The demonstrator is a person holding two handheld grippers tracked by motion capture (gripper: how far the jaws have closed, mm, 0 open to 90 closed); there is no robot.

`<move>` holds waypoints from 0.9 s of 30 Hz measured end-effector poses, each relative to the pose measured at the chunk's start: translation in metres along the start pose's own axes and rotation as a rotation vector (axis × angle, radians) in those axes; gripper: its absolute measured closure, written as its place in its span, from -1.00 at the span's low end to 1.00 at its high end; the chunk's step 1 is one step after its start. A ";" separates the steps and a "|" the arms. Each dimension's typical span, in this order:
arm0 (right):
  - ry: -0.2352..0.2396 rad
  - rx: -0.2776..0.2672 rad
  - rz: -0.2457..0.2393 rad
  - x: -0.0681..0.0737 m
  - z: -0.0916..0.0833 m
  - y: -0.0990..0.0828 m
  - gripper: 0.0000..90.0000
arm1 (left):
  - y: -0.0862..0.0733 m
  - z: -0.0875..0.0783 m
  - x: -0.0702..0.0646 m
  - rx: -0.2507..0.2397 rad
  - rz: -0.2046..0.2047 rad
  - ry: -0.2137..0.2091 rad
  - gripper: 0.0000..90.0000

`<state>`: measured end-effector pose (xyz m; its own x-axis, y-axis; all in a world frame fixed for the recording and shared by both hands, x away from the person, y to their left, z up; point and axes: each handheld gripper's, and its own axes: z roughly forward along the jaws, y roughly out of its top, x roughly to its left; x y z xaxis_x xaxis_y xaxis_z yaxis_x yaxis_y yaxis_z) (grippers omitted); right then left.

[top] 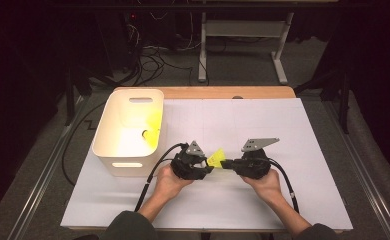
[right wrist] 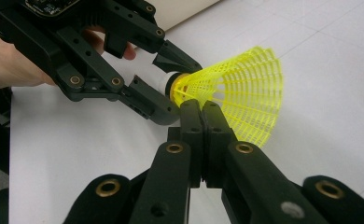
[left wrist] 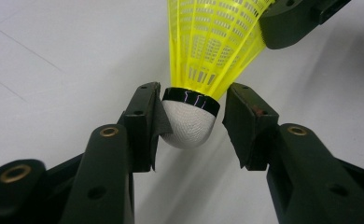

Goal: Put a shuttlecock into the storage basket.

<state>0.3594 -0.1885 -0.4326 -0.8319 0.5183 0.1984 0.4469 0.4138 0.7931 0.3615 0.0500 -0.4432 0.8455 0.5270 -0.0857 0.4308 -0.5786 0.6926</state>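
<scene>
The desk [top: 293, 150] is covered with a white sheet, and a white bin [top: 128, 127] stands at its left, with another yellow shuttlecock [top: 152, 131] seen inside it. In front of the bin, above the middle of the desk, a yellow shuttlecock [top: 216, 158] is held in the air between the two grippers.

The right gripper [right wrist: 201, 109] is closed tight on the rim of the plastic skirt. The left gripper [left wrist: 190, 126] is half closed around the white cork head [left wrist: 187, 126]: one pad touches it, the other stands just apart, so no grip is made there yet.

The step appears to be a handover. The left gripper is best closed squarely on the cork, below the black band [left wrist: 191, 99], not on the soft skirt. The right gripper should be released only once both pads are pressed on the cork, or the shuttlecock may tilt and drop.
</scene>
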 end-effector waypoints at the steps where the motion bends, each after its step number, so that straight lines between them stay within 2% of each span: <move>1: -0.003 0.002 -0.001 0.000 0.000 0.000 1.00 | 0.000 0.000 0.000 0.003 0.005 0.002 0.32; 5: -0.019 0.000 0.005 -0.002 -0.002 0.000 1.00 | 0.000 -0.002 -0.003 0.002 0.024 0.000 0.41; 16: -0.030 -0.003 0.003 -0.003 -0.002 -0.001 0.98 | 0.000 -0.002 -0.003 0.006 0.025 0.001 0.43; 27: -0.054 -0.021 0.004 -0.002 -0.001 -0.001 0.74 | 0.001 -0.003 -0.004 0.002 0.023 0.009 0.44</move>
<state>0.3604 -0.1907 -0.4326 -0.8109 0.5597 0.1707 0.4426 0.3960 0.8045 0.3571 0.0494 -0.4402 0.8524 0.5191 -0.0637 0.4121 -0.5918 0.6928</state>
